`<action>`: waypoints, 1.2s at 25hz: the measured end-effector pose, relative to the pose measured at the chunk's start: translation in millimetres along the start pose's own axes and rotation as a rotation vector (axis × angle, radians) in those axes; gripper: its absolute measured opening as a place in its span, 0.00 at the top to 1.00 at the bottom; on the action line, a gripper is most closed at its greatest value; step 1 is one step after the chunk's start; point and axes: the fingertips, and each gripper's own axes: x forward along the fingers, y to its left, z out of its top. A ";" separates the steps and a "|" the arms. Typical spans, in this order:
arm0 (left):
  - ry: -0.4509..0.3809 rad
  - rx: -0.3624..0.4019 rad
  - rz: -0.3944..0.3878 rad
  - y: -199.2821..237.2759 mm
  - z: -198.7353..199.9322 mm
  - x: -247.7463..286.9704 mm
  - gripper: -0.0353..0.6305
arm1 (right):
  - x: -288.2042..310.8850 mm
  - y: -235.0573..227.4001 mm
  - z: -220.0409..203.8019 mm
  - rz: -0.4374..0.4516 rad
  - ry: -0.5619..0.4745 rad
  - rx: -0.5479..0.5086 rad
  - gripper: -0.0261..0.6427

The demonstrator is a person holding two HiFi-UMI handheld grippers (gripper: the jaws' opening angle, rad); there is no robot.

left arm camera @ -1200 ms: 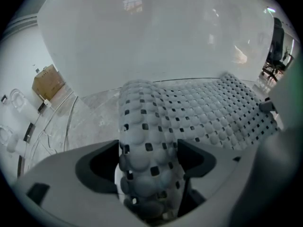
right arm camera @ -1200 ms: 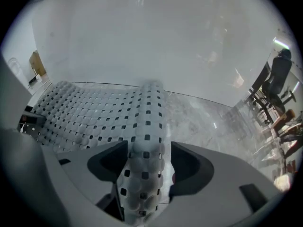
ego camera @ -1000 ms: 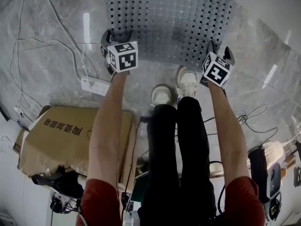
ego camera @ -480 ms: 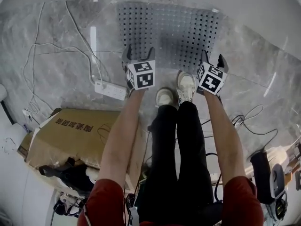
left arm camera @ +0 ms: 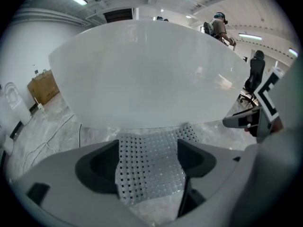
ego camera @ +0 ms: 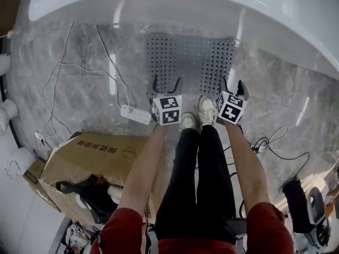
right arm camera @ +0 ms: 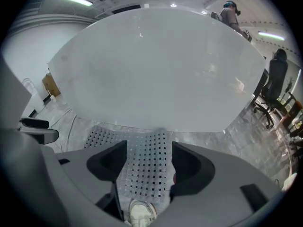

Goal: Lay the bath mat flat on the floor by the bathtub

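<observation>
Left tongs (ego camera: 166, 81), right tongs (ego camera: 232, 84): released | bath mat (ego camera: 190, 57) flat, far edge seemingly at bathtub (ego camera: 175, 5)

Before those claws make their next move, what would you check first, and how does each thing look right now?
1. Bath mat flat on the floor: ok, the head view shows no folds.
2. Mat next to the bathtub: ok, its far edge runs along the tub's base.
3. Left claw holds nothing: ok, jaws apart, the mat only seen beyond them.
4. Right claw holds nothing: ok, jaws apart.
5. Shoes off the mat: cannot tell, the toes sit right at its near edge.
6. Power strip clear of the mat: ok, it lies on the floor to the left.
</observation>
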 end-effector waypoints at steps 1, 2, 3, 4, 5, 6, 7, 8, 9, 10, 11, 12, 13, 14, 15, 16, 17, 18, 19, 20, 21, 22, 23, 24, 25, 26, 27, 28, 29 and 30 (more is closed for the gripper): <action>-0.009 0.003 -0.003 -1.6 8.6 -12.8 0.40 | -11.9 1.3 6.9 0.003 -0.004 0.002 0.51; -0.017 0.003 -0.005 -2.8 17.4 -25.4 0.40 | -24.3 2.8 13.9 0.005 -0.009 0.007 0.51; -0.026 0.002 -0.006 -3.3 26.9 -37.7 0.40 | -36.6 4.6 21.4 0.008 -0.016 0.014 0.51; -0.036 0.000 -0.007 -3.4 37.1 -49.5 0.40 | -48.7 6.9 29.6 0.010 -0.024 0.020 0.51; -0.045 -0.004 -0.007 -3.5 47.5 -61.4 0.40 | -60.9 9.5 37.9 0.013 -0.033 0.025 0.51; -0.053 -0.012 -0.010 -4.1 57.8 -73.6 0.40 | -73.5 11.9 46.4 0.016 -0.042 0.027 0.51; -0.058 -0.024 -0.014 -5.6 67.6 -86.2 0.40 | -86.5 13.7 55.0 0.020 -0.052 0.027 0.51; -0.063 -0.034 -0.018 -7.7 77.4 -99.0 0.40 | -99.7 15.0 63.7 0.023 -0.061 0.028 0.51; -0.069 -0.040 -0.022 -9.8 87.7 -111.8 0.40 | -113.0 16.0 72.6 0.027 -0.070 0.031 0.51; -0.079 -0.042 -0.025 -11.4 99.3 -124.6 0.40 | -126.3 17.5 81.5 0.031 -0.078 0.035 0.51; -0.095 -0.040 -0.027 -12.5 112.7 -137.9 0.40 | -139.7 19.4 90.4 0.037 -0.087 0.037 0.51; -0.115 -0.037 -0.029 -13.3 127.0 -151.5 0.40 | -153.1 21.9 99.5 0.044 -0.098 0.035 0.51; -0.134 -0.035 -0.030 -14.1 140.7 -164.7 0.40 | -166.3 24.4 109.2 0.051 -0.111 0.030 0.51; -0.152 -0.035 -0.031 -14.8 153.2 -177.0 0.40 | -179.1 26.8 119.9 0.060 -0.127 0.024 0.51; -0.170 -0.034 -0.029 -15.1 165.4 -188.4 0.40 | -191.2 29.2 132.0 0.070 -0.145 0.018 0.51; -0.189 -0.032 -0.024 -14.8 178.0 -199.6 0.40 | -202.9 31.5 145.5 0.081 -0.166 0.011 0.51; -0.209 -0.032 -0.017 -14.2 191.0 -211.2 0.40 | -214.7 33.3 159.6 0.091 -0.188 0.004 0.51; -0.231 -0.035 -0.011 -14.1 203.7 -223.1 0.40 | -227.1 34.3 173.3 0.098 -0.211 -0.003 0.51; -0.252 -0.040 -0.009 -14.9 216.0 -235.0 0.40 | -239.6 34.5 186.8 0.103 -0.235 -0.008 0.51; -0.272 -0.042 -0.010 -16.1 228.4 -246.4 0.40 | -251.8 34.2 200.7 0.108 -0.260 -0.012 0.51; -0.294 -0.040 -0.011 -17.0 241.2 -257.4 0.40 | -263.4 33.9 215.2 0.112 -0.287 -0.012 0.51; -0.318 -0.035 -0.011 -17.5 254.2 -268.3 0.40 | -274.9 33.5 230.0 0.115 -0.315 -0.008 0.51; -0.343 -0.029 -0.011 -17.9 266.9 -279.5 0.40 | -287.3 32.7 244.7 0.117 -0.343 -0.003 0.51; -0.367 -0.023 -0.012 -18.4 278.5 -291.2 0.40 | -300.7 31.6 258.8 0.119 -0.373 0.004 0.51; -0.390 -0.017 -0.013 -18.8 289.1 -303.3 0.40 | -315.1 30.6 272.2 0.121 -0.403 0.009 0.51; -0.412 -0.010 -0.013 -19.2 299.2 -315.6 0.40 | -329.7 29.7 285.2 0.125 -0.436 0.013 0.51; -0.434 0.000 -0.012 -20.1 309.1 -327.7 0.40 | -344.3 28.7 297.5 0.129 -0.469 0.013 0.51; -0.454 0.014 -0.009 -21.6 318.6 -339.8 0.40 | -359.1 27.3 308.8 0.132 -0.501 0.008 0.51; -0.471 0.029 -0.007 -23.4 327.5 -351.9 0.40 | -374.3 25.6 319.0 0.133 -0.530 0.001 0.51; -0.488 0.041 -0.005 -25.1 336.6 -363.8 0.40 | -389.4 23.8 328.9 0.134 -0.559 -0.004 0.51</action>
